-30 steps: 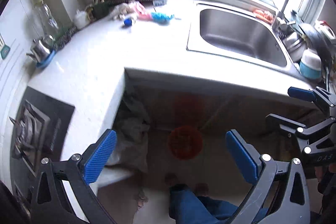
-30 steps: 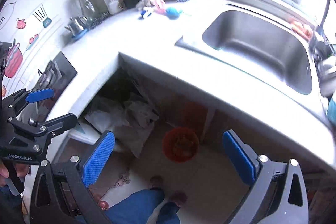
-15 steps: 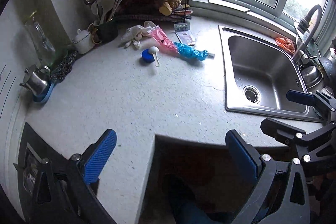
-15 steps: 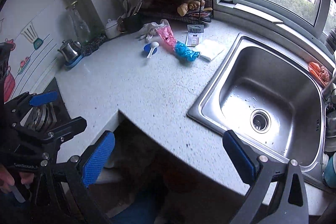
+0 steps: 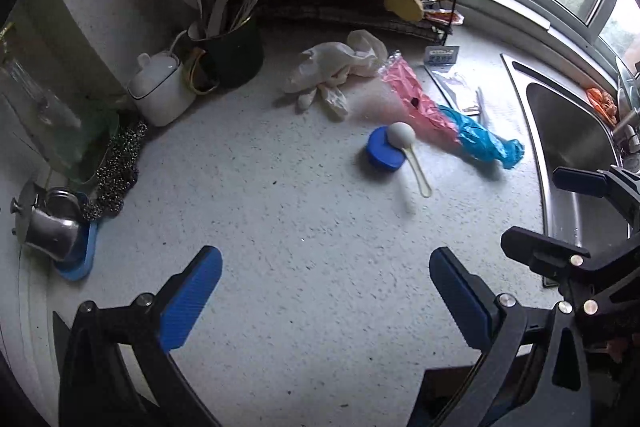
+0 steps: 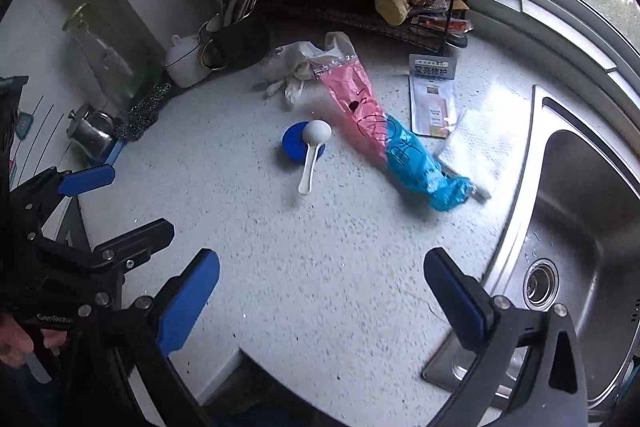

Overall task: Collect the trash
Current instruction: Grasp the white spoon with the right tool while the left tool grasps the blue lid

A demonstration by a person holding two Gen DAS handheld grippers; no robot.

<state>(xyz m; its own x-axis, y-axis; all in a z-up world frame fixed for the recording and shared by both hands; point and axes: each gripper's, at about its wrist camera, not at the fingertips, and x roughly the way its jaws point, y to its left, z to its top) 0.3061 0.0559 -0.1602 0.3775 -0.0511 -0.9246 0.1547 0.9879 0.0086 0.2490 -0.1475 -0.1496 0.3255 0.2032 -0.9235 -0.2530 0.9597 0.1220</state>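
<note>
Left wrist view is showing the left tool [image 5: 326,291] hanging wide apart and empty over the speckled surface [image 5: 280,227], with the right tool [image 6: 322,293] likewise spread wide and gripping nothing beside the sink [image 6: 580,227]. Trash is lying well ahead of both: a white spoon [image 6: 314,147] resting on a blue lid [image 6: 294,147], a pink and blue plastic bag [image 6: 384,131] just beside it, and a crumpled white bag [image 5: 336,67] behind.

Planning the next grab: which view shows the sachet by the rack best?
Right wrist: the sachet lies fully visible, print facing up. Left wrist shows the sachet smaller and foreshortened, its lower part washed out.
</note>
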